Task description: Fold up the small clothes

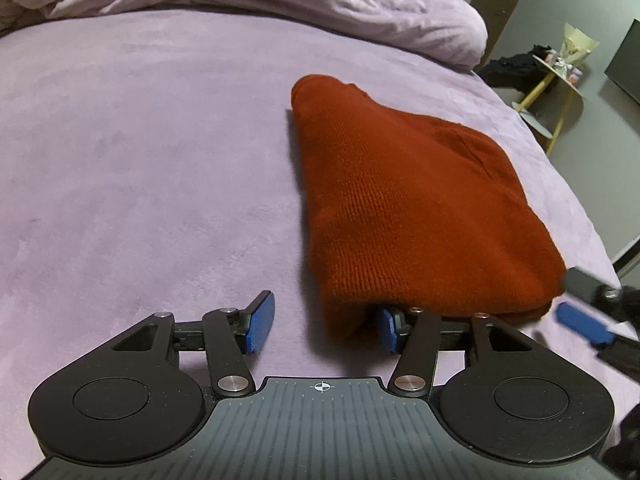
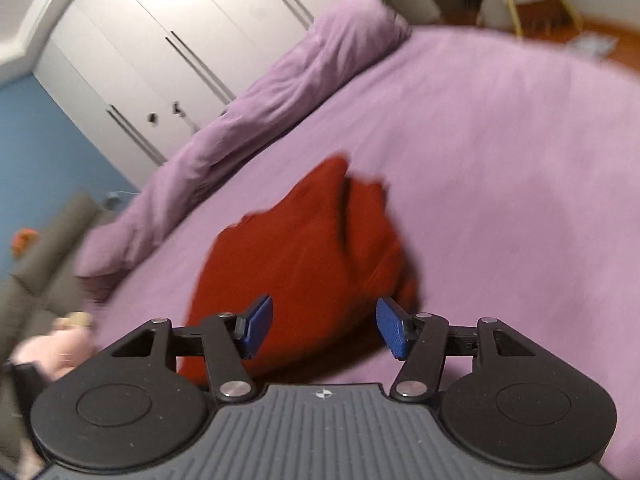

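Lilac bed [image 1: 140, 160] carries a folded red sweater [image 1: 412, 208]. Left claw [image 1: 326, 326] spread, its right pad tucked under the sweater's near edge; right claw [image 2: 324, 326] spread above it, pinching nothing.

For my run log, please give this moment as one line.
garment: red knit sweater, folded | surface: purple bed sheet | left fingers: open | right fingers: open
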Motion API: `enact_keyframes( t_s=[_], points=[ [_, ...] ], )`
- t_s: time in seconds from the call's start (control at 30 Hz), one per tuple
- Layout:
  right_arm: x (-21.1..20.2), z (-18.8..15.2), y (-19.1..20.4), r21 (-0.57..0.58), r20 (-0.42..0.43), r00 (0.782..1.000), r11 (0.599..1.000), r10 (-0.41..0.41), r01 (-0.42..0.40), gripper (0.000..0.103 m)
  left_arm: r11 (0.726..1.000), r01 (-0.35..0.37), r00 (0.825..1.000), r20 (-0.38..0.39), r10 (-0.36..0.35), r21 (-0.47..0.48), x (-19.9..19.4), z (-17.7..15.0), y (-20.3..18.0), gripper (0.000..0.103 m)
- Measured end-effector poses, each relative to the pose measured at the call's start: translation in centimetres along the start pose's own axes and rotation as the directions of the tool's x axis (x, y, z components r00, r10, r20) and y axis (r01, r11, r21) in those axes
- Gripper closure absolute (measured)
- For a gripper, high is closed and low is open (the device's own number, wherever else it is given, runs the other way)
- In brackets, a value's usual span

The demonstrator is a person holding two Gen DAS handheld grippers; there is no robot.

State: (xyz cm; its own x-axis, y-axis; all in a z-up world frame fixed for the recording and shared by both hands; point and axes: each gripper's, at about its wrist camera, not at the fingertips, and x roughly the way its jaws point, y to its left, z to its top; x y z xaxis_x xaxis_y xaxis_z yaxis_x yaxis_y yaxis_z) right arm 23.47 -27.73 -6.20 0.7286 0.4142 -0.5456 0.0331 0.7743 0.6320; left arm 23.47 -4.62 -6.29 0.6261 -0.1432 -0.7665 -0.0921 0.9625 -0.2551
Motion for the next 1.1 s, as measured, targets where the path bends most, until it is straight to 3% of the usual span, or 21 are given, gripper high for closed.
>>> enact_keyframes(
  t_s=[0.1,0.17,0.2,0.3,0.33,0.37,0.43,0.47,0.5,0.53,0.57,0.6,0.73,0.8,0.83,0.9,0.93,1.0,1.1],
  points=[
    [2.6,-0.3,0.0,0.017,-0.031,0.999,1.000,-0.015,0.015,0.048,0.999,-0.019,1.000,0.006,0.019,0.027,-0.1,0.0,-0.4,0.046],
    [3.7,-0.3,-0.1,0.065,-0.029,0.999,0.998,-0.017,0.019,0.065,0.999,-0.028,1.000,0.008,0.027,0.039,-0.2,0.0,-0.4,0.046],
    [4.1,-0.4,-0.1,0.089,-0.024,1.000,0.996,-0.020,0.022,0.087,0.999,-0.031,0.999,0.008,0.031,0.044,-0.1,0.1,-0.4,0.044],
    [4.4,0.1,0.1,0.122,-0.040,0.997,0.990,-0.063,0.067,0.093,0.993,-0.097,0.995,0.030,0.095,0.070,-0.3,0.3,-0.7,0.042],
    [3.5,0.1,-0.1,0.152,-0.019,1.000,0.988,-0.022,0.025,0.096,0.991,-0.116,0.993,0.042,0.114,0.066,-0.5,0.3,-0.7,0.042],
    [2.7,0.2,-1.0,0.250,0.015,0.996,0.964,0.085,-0.086,0.096,0.991,-0.127,0.991,0.050,0.124,0.051,-0.7,0.1,-0.6,0.042],
    [2.1,-0.4,-3.9,0.472,0.128,0.943,0.818,0.306,-0.329,0.096,0.992,-0.125,0.991,0.056,0.124,0.019,-0.9,-0.1,-0.5,0.041],
    [2.1,-0.7,-4.9,0.523,0.160,0.930,0.771,0.330,-0.364,0.096,0.992,-0.128,0.990,0.056,0.128,0.008,-1.0,-0.2,-0.5,0.041],
    [2.1,-0.8,-5.4,0.521,0.142,0.950,0.795,0.279,-0.311,0.096,0.992,-0.127,0.991,0.051,0.127,0.006,-1.0,-0.3,-0.5,0.041],
    [2.3,-0.7,-5.1,0.451,0.085,0.982,0.873,0.166,-0.187,0.096,0.993,-0.117,0.993,0.035,0.117,0.013,-0.9,-0.5,-0.5,0.041],
    [2.8,-0.7,-4.5,0.347,0.026,0.998,0.936,0.049,-0.055,0.096,0.993,-0.116,0.993,0.026,0.116,0.017,-0.9,-0.6,-0.3,0.041],
    [3.4,-1.1,-3.9,0.245,-0.014,0.999,0.969,-0.040,0.043,0.096,0.993,-0.117,0.993,0.022,0.117,0.019,-1.1,-0.7,0.0,0.041],
    [2.7,-1.1,-3.2,0.156,-0.007,0.998,0.986,-0.056,0.056,0.091,0.996,-0.080,0.997,-0.018,0.079,-0.033,-2.5,-0.4,2.4,0.037],
    [1.8,-0.7,-2.7,0.109,-0.013,0.994,0.988,-0.109,0.110,0.084,0.990,-0.118,0.993,0.007,0.118,-0.072,-3.8,0.1,3.5,0.041],
    [1.1,-0.5,-2.4,0.088,-0.002,0.987,0.983,-0.162,0.161,0.077,0.987,-0.142,0.989,0.032,0.144,-0.076,-4.3,0.5,3.9,0.041],
    [0.0,0.0,-0.7,-0.011,0.058,0.944,0.945,-0.325,0.326,0.074,0.983,-0.149,0.986,0.062,0.156,-0.104,-4.5,1.7,4.4,0.041],
    [-0.3,0.3,0.0,-0.059,0.096,0.932,0.933,-0.349,0.356,0.074,0.984,-0.134,0.988,0.058,0.141,-0.118,-4.3,2.3,4.3,0.041],
    [0.3,1.1,1.2,-0.110,0.112,0.960,0.957,-0.258,0.270,0.074,0.986,-0.084,0.995,0.047,0.092,-0.141,-3.5,3.6,3.5,0.041],
    [3.5,2.5,3.3,-0.149,0.034,0.988,0.977,-0.149,0.153,0.075,0.989,-0.020,0.996,0.081,0.031,-0.144,-2.3,5.1,1.2,0.040]
  ],
)
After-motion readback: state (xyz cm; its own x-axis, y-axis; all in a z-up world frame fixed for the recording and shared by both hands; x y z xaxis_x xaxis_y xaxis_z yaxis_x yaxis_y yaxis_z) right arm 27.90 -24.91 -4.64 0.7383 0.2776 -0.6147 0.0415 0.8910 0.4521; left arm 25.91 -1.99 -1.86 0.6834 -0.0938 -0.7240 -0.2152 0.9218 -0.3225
